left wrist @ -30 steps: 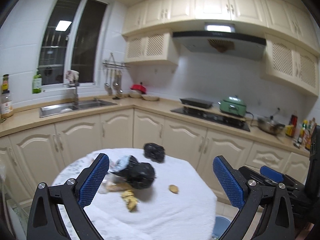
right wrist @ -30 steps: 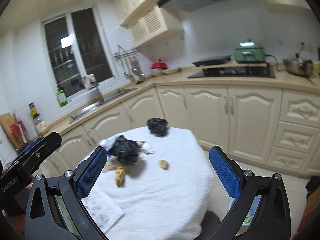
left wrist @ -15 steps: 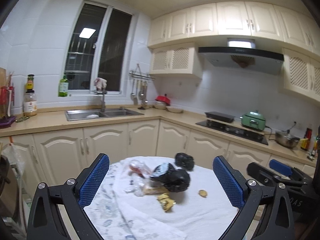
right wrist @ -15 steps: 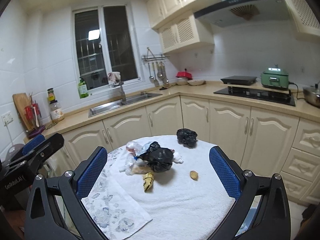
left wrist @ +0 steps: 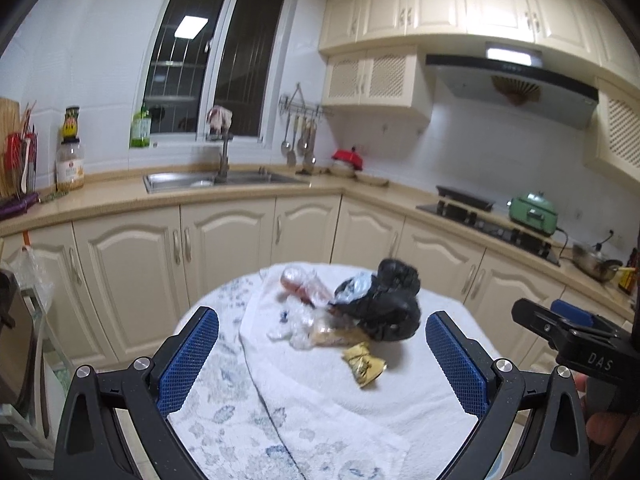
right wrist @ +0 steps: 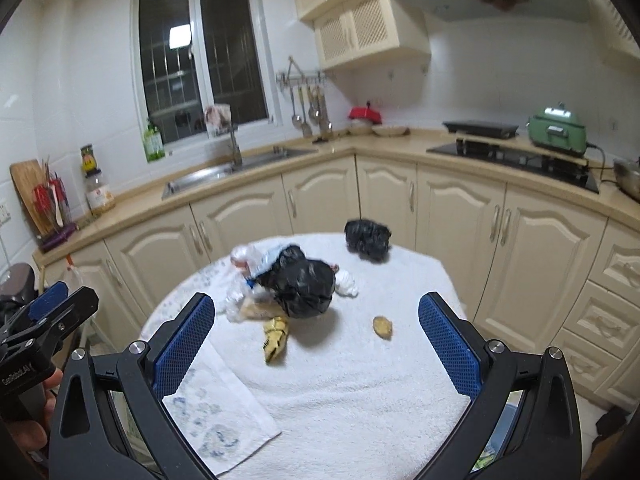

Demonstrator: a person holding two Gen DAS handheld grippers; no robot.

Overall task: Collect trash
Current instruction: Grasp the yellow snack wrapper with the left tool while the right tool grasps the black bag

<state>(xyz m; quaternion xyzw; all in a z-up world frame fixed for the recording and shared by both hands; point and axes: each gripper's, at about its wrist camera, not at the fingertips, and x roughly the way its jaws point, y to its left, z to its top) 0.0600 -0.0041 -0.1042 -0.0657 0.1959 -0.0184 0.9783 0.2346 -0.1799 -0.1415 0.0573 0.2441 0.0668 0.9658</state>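
Sitting in the middle of the round table's white towel (right wrist: 360,392) is a pile of trash: a big black bag (right wrist: 304,286), clear plastic wrap (left wrist: 298,322) and a yellow wrapper (right wrist: 275,338). A small brown scrap (right wrist: 383,326) lies to its right, and a smaller black bag (right wrist: 367,236) sits farther back. The left gripper (left wrist: 322,360) and the right gripper (right wrist: 316,348) are both spread wide above the table, holding nothing.

Both cams sit behind their own blue-padded fingers, looking slightly down across the round table (left wrist: 420,400) toward the corner kitchen counter (right wrist: 400,140). Left wrist view is off to the left, right wrist view more to the right, each catching the other gripper at its edge. Both share the trash pile (left wrist: 376,312) mid-table, not close up.
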